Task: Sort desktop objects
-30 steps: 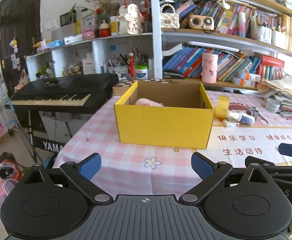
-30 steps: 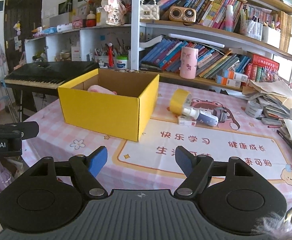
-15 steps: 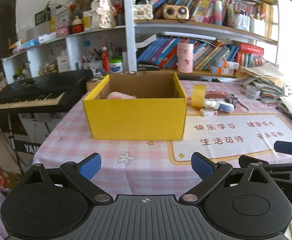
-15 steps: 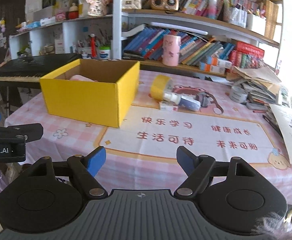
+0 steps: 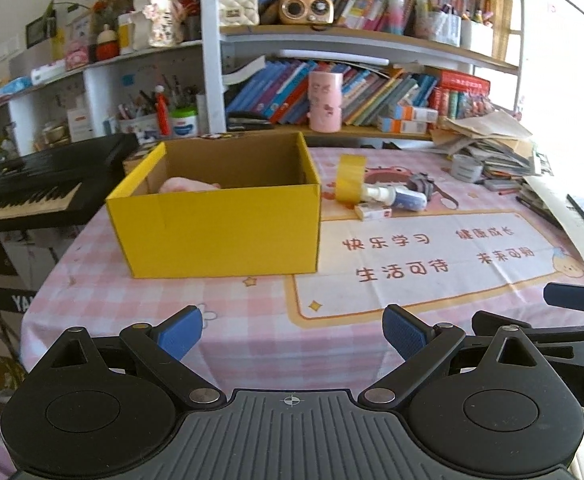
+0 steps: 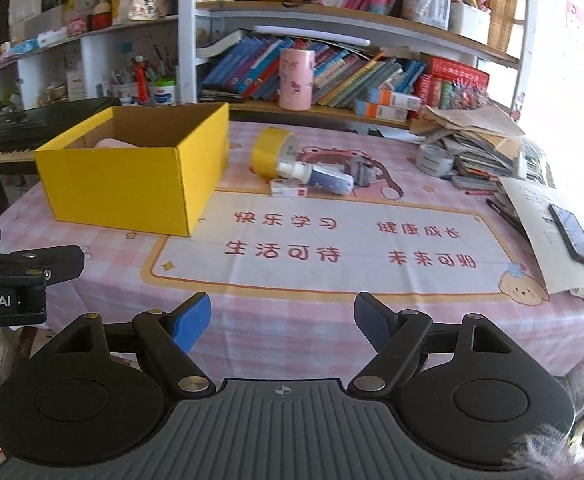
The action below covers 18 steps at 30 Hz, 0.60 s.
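Observation:
A yellow cardboard box (image 5: 220, 228) stands open on the pink checked tablecloth (image 5: 132, 292), with a pink soft thing (image 5: 188, 186) inside it. To its right lie a yellow tape roll (image 5: 350, 178), a white and blue spray bottle (image 5: 396, 196) and a small white and red box (image 5: 372, 213). The right wrist view shows the same box (image 6: 132, 184), tape roll (image 6: 270, 152) and bottle (image 6: 316, 176). My left gripper (image 5: 292, 330) hovers open and empty over the table's near edge. My right gripper (image 6: 283, 318) is open and empty too, beside it on the right.
A black keyboard (image 5: 32, 196) stands left of the table. Bookshelves (image 5: 372, 88) fill the back wall. A heap of papers (image 6: 488, 140), a grey tape roll (image 6: 434, 160) and a phone (image 6: 574, 234) crowd the right side. A printed mat (image 6: 332, 248) covers the middle.
Both views have swung to the right, so the yellow box has slid left in the picture and the paper heap has come into sight. Both grippers stay open and empty.

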Each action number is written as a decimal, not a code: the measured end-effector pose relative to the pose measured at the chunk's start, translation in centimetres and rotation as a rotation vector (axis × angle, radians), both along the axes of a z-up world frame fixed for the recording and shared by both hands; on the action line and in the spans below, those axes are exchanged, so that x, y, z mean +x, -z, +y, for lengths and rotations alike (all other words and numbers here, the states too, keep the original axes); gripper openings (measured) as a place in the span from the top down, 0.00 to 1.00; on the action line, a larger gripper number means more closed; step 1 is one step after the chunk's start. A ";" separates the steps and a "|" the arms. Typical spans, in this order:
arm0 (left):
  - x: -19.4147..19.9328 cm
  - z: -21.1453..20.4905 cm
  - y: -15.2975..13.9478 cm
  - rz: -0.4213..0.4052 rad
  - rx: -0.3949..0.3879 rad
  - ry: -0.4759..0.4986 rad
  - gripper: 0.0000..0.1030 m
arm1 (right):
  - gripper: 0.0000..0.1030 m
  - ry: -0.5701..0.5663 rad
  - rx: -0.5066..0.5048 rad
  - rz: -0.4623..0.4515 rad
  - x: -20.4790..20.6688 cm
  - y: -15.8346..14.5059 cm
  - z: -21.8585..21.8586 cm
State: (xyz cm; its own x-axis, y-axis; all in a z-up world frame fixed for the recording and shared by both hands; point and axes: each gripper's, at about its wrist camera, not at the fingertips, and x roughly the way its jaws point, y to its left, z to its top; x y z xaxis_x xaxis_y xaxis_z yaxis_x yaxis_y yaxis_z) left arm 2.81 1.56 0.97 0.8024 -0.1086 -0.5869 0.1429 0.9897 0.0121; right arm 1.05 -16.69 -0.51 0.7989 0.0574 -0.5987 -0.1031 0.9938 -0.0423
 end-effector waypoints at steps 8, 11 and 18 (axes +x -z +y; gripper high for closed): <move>1.4 -1.1 0.1 0.004 -0.006 0.042 0.04 | 0.24 0.015 -0.024 0.000 0.4 -0.1 -0.3; 1.8 -1.7 0.1 0.004 -0.002 0.061 0.04 | 0.24 0.030 -0.025 0.000 0.7 -0.1 -0.7; 3.2 -2.9 0.0 -0.002 -0.002 0.093 0.04 | 0.23 0.059 -0.027 0.006 2.0 -0.2 -1.8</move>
